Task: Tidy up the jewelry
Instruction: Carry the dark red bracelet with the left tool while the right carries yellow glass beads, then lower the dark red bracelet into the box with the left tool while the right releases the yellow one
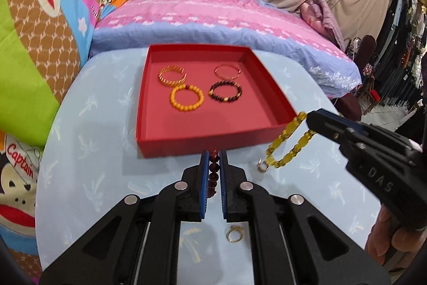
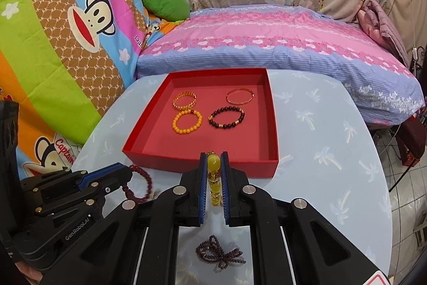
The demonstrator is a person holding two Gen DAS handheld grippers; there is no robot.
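A red box (image 1: pixel 202 143) (image 2: pixel 202 164) sits on the light blue table and holds several bracelets: gold chain (image 1: pixel 172 75), thin rose-gold bangle (image 1: pixel 228 71), orange beads (image 1: pixel 186 98), dark beads (image 1: pixel 225 91). My left gripper (image 1: pixel 213 159) is shut on a dark red bead bracelet (image 1: pixel 214 170), seen hanging in the right wrist view (image 2: pixel 141 187), just before the box's near wall. My right gripper (image 2: pixel 213 159) is shut on a yellow bead bracelet (image 2: pixel 213 178), which dangles right of the box in the left wrist view (image 1: pixel 288 143).
A gold ring (image 1: pixel 234 233) lies on the table (image 1: pixel 93 151) under my left gripper. A bunched purple bead string (image 2: pixel 218 254) lies under my right gripper. A pink and blue pillow (image 2: pixel 267 44) lies behind the box. Cartoon bedding is at the left.
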